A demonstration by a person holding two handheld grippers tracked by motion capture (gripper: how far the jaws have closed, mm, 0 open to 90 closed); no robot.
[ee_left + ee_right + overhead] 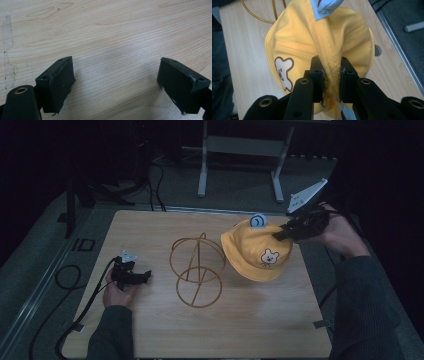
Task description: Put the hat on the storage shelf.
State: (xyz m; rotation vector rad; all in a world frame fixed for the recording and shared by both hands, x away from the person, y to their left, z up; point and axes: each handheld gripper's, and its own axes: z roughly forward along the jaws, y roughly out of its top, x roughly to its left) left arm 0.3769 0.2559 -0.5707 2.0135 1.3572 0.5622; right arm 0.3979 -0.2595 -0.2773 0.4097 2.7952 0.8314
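Dark floor and a grey metal frame lie behind the pale wooden counter [150,330], which carries a golden wire hat stand [197,270] in its middle. A yellow bucket hat [255,252] with a small bear patch [270,256] and a blue ear [258,221] hangs just right of the stand, lifted at its far right side.

The right gripper [280,234] has its jaws closed tight on a pinched fold of the hat's crown; in the right gripper view the yellow cloth [332,70] is squeezed between both black pads. I judge that the step in hand is to bring the hat over the stand and let it sit on the wire dome. To do this well, the hat should be raised until its brim is above the top loop, then moved left so the opening is centred over the dome, and lowered slowly before the jaws let go. The soft brim may catch on the wire, so a slow descent is safer.

The right hand [340,235] reaches in from the right, with the gripper pointing left, almost level. The left gripper [145,276] rests low on the near left of the counter, pointing right, with its jaws wide apart and nothing between them.
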